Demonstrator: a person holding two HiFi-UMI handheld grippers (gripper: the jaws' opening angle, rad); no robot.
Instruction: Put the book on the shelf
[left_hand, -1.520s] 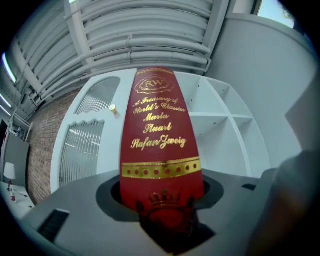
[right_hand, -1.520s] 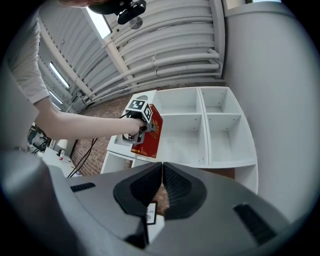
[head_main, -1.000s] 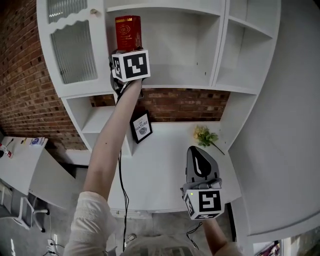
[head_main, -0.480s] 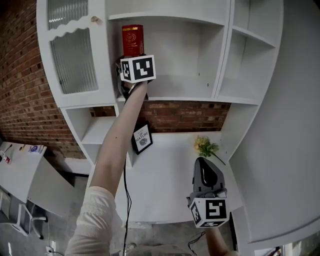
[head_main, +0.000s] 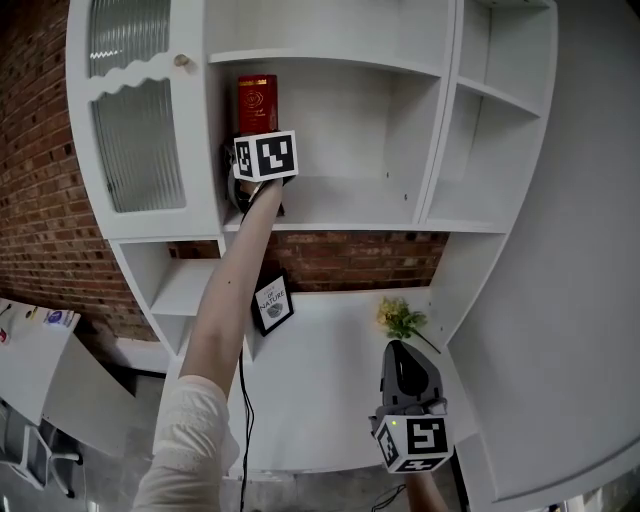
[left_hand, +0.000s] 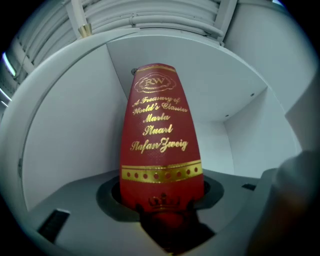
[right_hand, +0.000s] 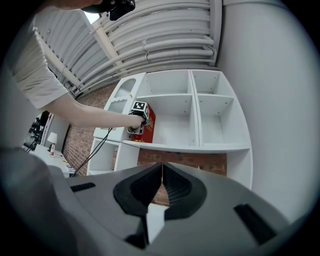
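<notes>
Red book (head_main: 257, 100) upright in the shelf's (head_main: 345, 213) middle compartment, close to its left wall.
The left gripper (left_hand: 162, 217) clamps the book's lower end between its jaws, spine facing its camera. Lower down, over the desk (head_main: 330, 380) near yellow flowers (head_main: 400, 318), the right gripper (right_hand: 161, 186) has its jaws pressed together, holding nothing.

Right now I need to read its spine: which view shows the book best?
The left gripper view: the book fills the frame, held upright by the left gripper, gold spine lettering legible. The head view shows it small, its lower part behind that gripper. The right gripper view shows only a distant red patch.
</notes>
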